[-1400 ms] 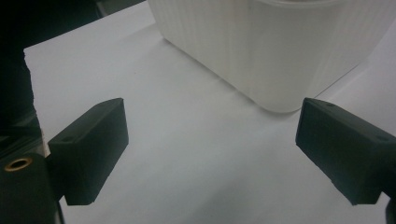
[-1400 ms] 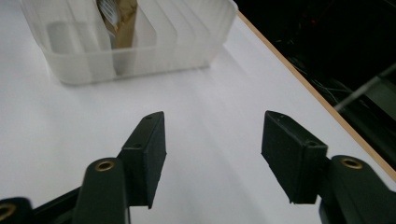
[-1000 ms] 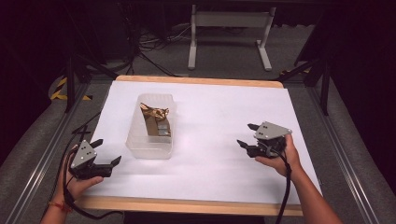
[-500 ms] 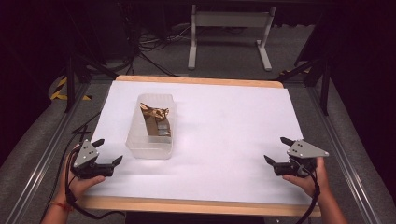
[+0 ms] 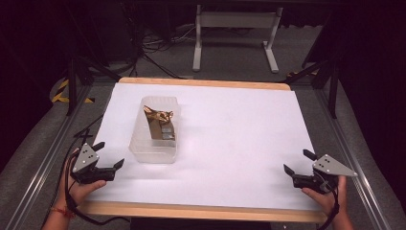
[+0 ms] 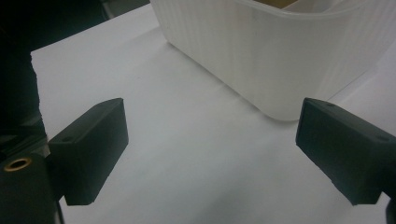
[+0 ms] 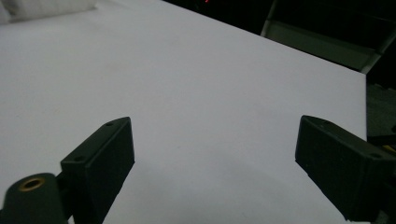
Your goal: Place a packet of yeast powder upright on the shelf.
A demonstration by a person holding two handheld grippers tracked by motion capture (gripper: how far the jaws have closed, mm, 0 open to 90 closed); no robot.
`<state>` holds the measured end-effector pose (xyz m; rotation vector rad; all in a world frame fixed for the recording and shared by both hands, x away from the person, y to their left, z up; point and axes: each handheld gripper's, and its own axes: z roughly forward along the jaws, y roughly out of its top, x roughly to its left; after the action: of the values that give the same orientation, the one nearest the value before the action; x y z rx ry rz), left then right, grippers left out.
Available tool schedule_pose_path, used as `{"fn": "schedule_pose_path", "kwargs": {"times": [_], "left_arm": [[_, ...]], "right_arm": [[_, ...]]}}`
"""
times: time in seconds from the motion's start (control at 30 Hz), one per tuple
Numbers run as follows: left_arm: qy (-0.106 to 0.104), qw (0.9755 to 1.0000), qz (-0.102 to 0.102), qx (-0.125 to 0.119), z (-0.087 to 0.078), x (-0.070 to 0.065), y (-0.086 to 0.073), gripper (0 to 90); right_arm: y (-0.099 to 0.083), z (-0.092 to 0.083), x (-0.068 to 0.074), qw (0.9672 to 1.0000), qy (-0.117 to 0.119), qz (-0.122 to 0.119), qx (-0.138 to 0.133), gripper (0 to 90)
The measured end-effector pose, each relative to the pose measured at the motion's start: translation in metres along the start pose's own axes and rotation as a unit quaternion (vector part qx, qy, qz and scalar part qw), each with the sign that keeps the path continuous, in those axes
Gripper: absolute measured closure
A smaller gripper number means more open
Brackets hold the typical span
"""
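The clear plastic container (image 5: pixel 154 136) sat on the left half of the white table (image 5: pixel 230 139), a gold-brown crumpled item (image 5: pixel 160 123) inside it. Just beside its near corner the left gripper (image 5: pixel 108 155) rested low, jaws spread wide and empty. The right gripper (image 5: pixel 298 162), also agape, lay at the near right edge, little changed from half a second earlier, well apart from the container.
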<state>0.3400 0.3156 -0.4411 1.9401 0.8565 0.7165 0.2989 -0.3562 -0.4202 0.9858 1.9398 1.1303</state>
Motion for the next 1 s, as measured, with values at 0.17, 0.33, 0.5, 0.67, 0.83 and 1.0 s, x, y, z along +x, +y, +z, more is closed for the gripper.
{"fn": "schedule_pose_path", "kwargs": {"times": [0.17, 0.33, 0.5, 0.67, 0.83, 1.0], "left_arm": [[0.001, 1.0, -0.006, -0.005, -0.002, 0.0, 0.001, 10.2], [0.003, 0.9999, -0.009, -0.007, -0.005, 0.0, 0.001, 10.2], [0.003, 0.9999, -0.009, -0.012, -0.004, 0.0, 0.003, 10.2], [0.002, 0.9999, -0.003, -0.016, -0.005, 0.0, 0.003, 10.2], [0.005, 0.9998, -0.001, -0.021, -0.007, 0.001, 0.004, 10.2], [0.006, 0.9997, -0.004, -0.021, -0.007, 0.0, 0.005, 10.2]], "right_arm": [[-0.008, -0.002, -0.003, 0.9995, -0.014, 0.024, -0.014, 11.5], [-0.01, -0.001, -0.002, 0.9993, -0.028, 0.02, -0.014, 11.2], [-0.013, 0.004, -0.002, 0.999, -0.033, 0.03, -0.007, 11.3], [-0.013, 0.008, 0.003, 0.9993, -0.032, 0.018, 0.005, 11.2], [-0.01, 0.008, 0.006, 0.9995, -0.029, 0.009, 0.013, 11.3], [-0.009, 0.009, 0.008, 0.9996, -0.023, 0.001, 0.015, 11.4]]}}
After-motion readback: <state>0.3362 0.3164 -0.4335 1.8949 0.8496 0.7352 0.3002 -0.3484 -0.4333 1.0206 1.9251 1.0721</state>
